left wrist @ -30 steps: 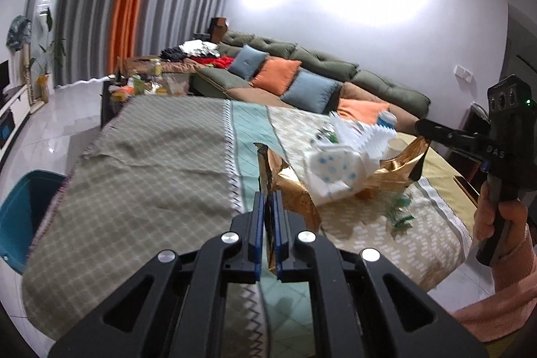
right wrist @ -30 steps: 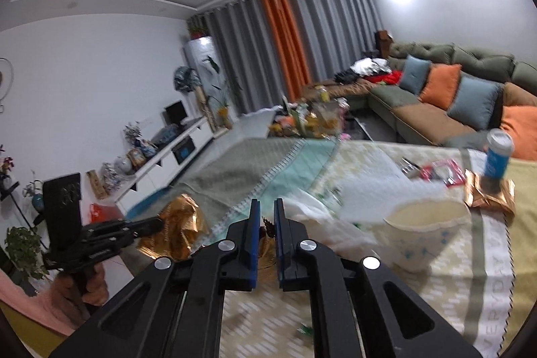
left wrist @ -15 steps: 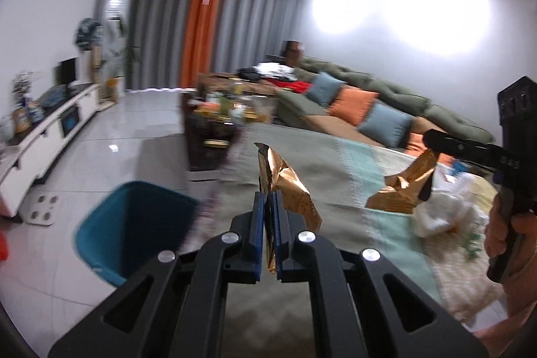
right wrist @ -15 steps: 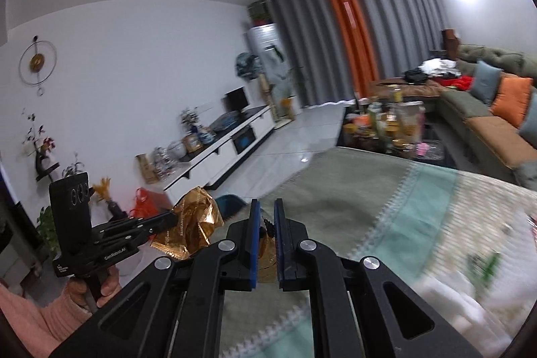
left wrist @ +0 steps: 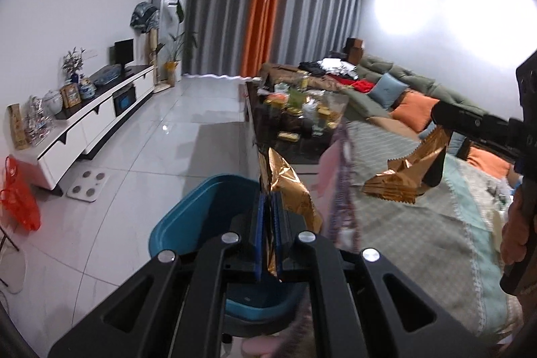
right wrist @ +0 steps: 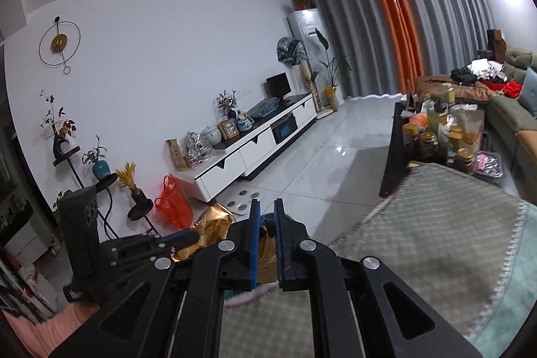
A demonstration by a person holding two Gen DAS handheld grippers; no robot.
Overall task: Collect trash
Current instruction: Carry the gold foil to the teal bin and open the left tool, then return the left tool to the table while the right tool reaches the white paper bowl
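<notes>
Left gripper: the two blue-padded fingers stand almost fully together, pinching the edge of a crumpled gold foil wrapper that rises above and to the right of the pads. This wrapper hangs over the teal waste bin, which stands on the white tiled floor just beside the edge of the cloth-covered table. Right gripper, seen at the right of the left wrist view: its fingers are likewise closed on a second gold foil wrapper, held in the air above the tablecloth near the table's edge. In the right wrist view the blue pads show only a narrow gap, with gold foil visible between and below them; the left gripper appears at lower left with its own wrapper. A hand grips the right tool's handle.
</notes>
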